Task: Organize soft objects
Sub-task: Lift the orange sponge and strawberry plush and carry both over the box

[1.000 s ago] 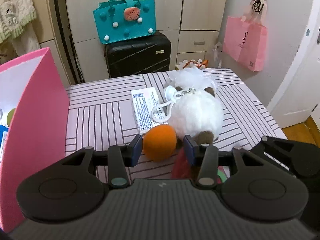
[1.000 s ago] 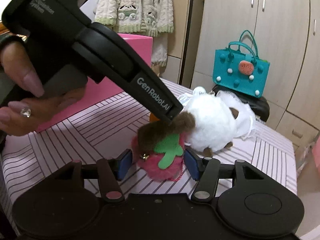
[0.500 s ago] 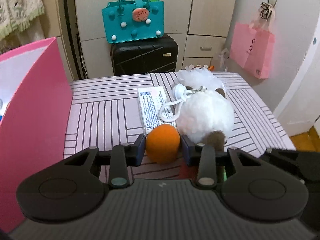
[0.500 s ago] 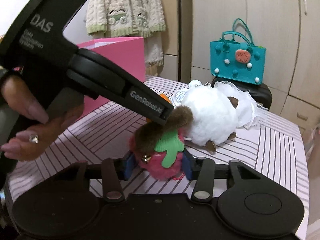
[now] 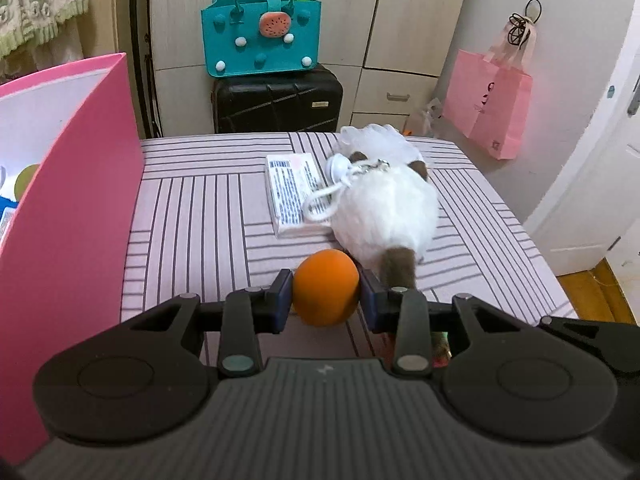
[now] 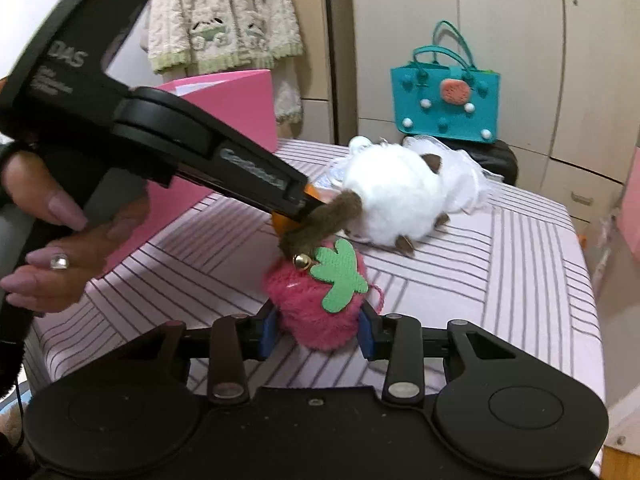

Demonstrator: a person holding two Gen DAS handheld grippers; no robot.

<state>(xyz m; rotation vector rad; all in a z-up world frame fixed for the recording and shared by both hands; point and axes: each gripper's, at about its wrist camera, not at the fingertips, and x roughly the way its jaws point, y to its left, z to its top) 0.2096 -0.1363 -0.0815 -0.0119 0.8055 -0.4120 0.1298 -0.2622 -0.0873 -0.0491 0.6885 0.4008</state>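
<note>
- The left gripper (image 5: 325, 294) is clamped on the orange ball (image 5: 325, 287), low in the middle of the left wrist picture. The ball sits right between the pads.
- The right gripper (image 6: 317, 328) is closing on the pink strawberry plush (image 6: 318, 300). The pads touch its sides, low in the middle of the right wrist picture.
- The plush is round, so no side is longer.
- The white plush cat (image 5: 384, 210) lies just behind both, and its brown tail (image 6: 320, 228) rests on the strawberry.
- The pink box (image 5: 68, 184) stands open at the left of the left wrist picture, nearer the ball. Some flat things show inside; I cannot tell what.
</note>
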